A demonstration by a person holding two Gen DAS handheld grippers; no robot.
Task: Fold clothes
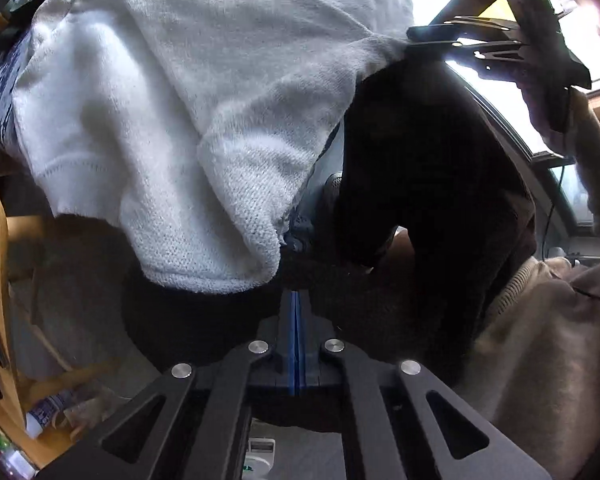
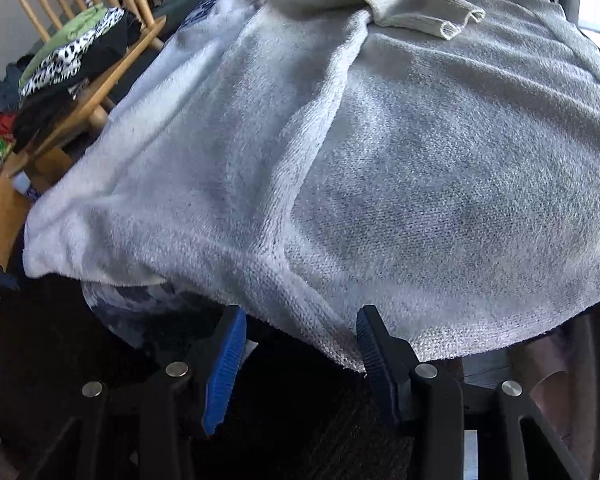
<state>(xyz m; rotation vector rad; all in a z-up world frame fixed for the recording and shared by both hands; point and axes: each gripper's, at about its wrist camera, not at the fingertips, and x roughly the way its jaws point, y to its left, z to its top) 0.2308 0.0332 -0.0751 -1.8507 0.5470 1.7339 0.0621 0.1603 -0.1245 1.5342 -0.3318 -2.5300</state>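
Observation:
A white knit sweater [image 2: 380, 160] lies spread over a raised surface, one sleeve cuff [image 2: 420, 16] folded across its top. Its hem hangs over the near edge. In the right wrist view my right gripper [image 2: 300, 316] stands open with the hem's lowest corner between its blue pads [image 2: 224, 368], the cloth brushing only the right-hand pad. The left wrist view looks down past the drooping sweater [image 1: 180, 120]. There my left gripper [image 1: 296, 300] is shut, pads flush together just below the hem, with no cloth seen between them. The right gripper [image 1: 424, 34] shows at the sweater's far edge.
A wooden chair [image 2: 100, 100] at the left carries a stack of clothes [image 2: 80, 52]. Blue-patterned cloth [image 2: 132, 308] lies under the sweater. A dark garment [image 1: 420, 160] hangs beside the hem. A person's beige sleeve [image 1: 540, 320] is at the right, and a bottle [image 1: 48, 408] lies low left.

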